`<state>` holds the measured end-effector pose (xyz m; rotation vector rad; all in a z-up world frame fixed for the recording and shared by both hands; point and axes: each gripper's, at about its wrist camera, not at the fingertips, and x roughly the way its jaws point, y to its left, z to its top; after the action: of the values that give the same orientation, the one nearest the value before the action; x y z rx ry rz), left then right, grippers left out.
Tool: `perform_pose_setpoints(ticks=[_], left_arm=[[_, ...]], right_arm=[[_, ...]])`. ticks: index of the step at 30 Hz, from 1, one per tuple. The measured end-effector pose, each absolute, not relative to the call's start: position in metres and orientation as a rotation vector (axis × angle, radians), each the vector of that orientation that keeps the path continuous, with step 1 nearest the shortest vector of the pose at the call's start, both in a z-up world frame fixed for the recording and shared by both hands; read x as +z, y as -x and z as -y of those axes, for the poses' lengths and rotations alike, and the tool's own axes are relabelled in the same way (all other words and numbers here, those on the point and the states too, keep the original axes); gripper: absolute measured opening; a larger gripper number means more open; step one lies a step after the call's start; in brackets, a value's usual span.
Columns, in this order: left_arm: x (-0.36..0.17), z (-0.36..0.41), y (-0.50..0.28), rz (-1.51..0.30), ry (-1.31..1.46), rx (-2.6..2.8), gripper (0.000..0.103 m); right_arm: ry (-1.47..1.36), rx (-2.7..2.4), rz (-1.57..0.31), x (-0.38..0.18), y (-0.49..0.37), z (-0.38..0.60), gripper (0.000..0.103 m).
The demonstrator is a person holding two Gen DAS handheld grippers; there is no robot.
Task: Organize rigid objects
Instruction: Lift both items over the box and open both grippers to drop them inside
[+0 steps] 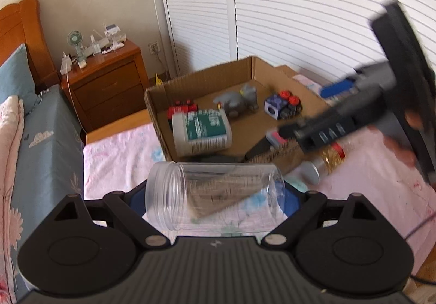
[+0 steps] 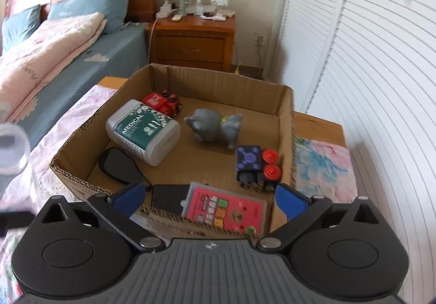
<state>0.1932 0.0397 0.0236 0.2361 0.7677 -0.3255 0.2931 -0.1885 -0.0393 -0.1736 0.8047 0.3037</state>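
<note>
My left gripper (image 1: pixel 215 195) is shut on a clear empty plastic jar (image 1: pixel 212 195), held sideways above the pink sheet, just short of the cardboard box (image 1: pixel 201 77). The box holds a white medical bottle (image 2: pixel 143 132), a red toy truck (image 2: pixel 163 105), a grey elephant figure (image 2: pixel 212 128), a blue-and-red toy block (image 2: pixel 256 167), a black case (image 2: pixel 117 165), a black box (image 2: pixel 169 196) and a pink card pack (image 2: pixel 223 211). My right gripper (image 2: pixel 208 195) is open and empty above the box's near wall; it also shows in the left wrist view (image 1: pixel 354 118).
A small gold bottle with a silver cap (image 1: pixel 324 165) lies on the sheet right of the box. A wooden nightstand (image 2: pixel 193 39) with clutter stands beyond the box. The bed with blue pillows (image 2: pixel 92 6) is to the left. White louvered doors (image 2: pixel 368 58) are on the right.
</note>
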Motion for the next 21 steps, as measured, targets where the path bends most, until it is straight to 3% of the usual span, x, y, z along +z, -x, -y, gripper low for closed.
perform_pose_setpoints(ticks=[11, 21], left_arm=[[0.045, -0.003, -0.259, -0.755, -0.257, -0.360, 0.090], [0.038, 0.049, -0.349, -0.834, -0.250, -0.387, 0.090]], right_arm=[[-0.022, 0.200, -0.772, -0.038, -0.244, 0.222, 0.103], [-0.023, 0.178, -0.761, -0.041, -0.230, 0.234, 0.103]])
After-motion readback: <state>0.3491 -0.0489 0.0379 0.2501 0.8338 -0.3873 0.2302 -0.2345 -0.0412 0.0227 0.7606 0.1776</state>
